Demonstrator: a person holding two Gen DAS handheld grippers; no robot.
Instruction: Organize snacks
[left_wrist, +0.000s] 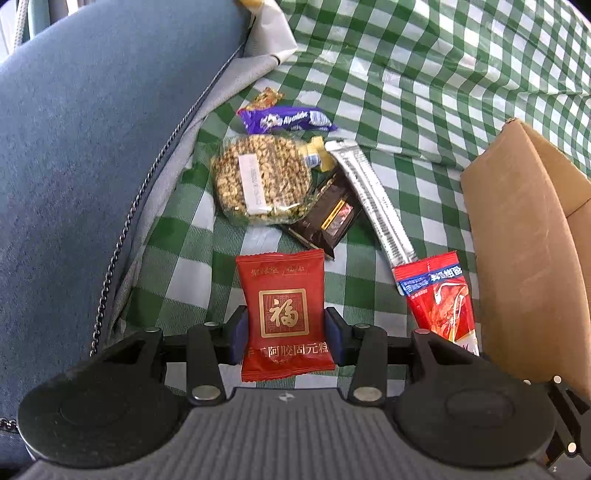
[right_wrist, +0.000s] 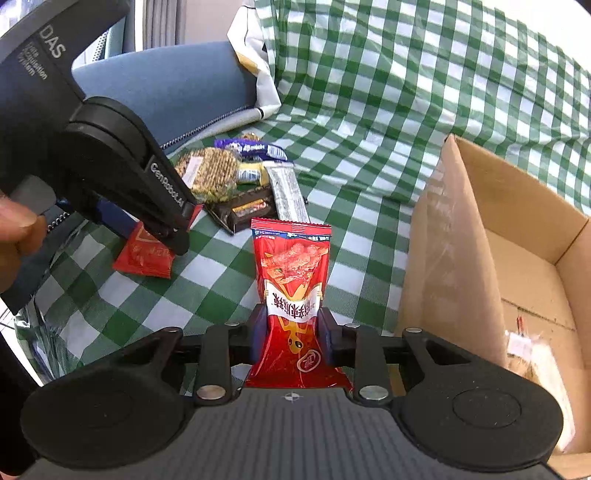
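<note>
My left gripper (left_wrist: 286, 334) is shut on a dark red square snack packet (left_wrist: 284, 295) with a gold emblem, held just above the green checked cloth. That packet (right_wrist: 146, 254) also shows in the right wrist view under the left gripper (right_wrist: 181, 229). My right gripper (right_wrist: 291, 332) is shut on a long red spicy-snack pouch (right_wrist: 291, 273), its blue pads pressing the pouch's sides; the same pouch (left_wrist: 443, 295) appears at the right of the left wrist view. Behind lies a pile: a round grain cake (left_wrist: 258, 177), a purple bar (left_wrist: 288, 120), a dark chocolate packet (left_wrist: 328, 218) and a silver stick pack (left_wrist: 373, 199).
An open cardboard box (right_wrist: 461, 240) stands on the right, with a clear-wrapped snack (right_wrist: 532, 354) inside near its front. A blue backpack (left_wrist: 92, 147) with a zipper fills the left. A person's hand (right_wrist: 14, 236) holds the left gripper. The green checked cloth (right_wrist: 369, 110) rises behind.
</note>
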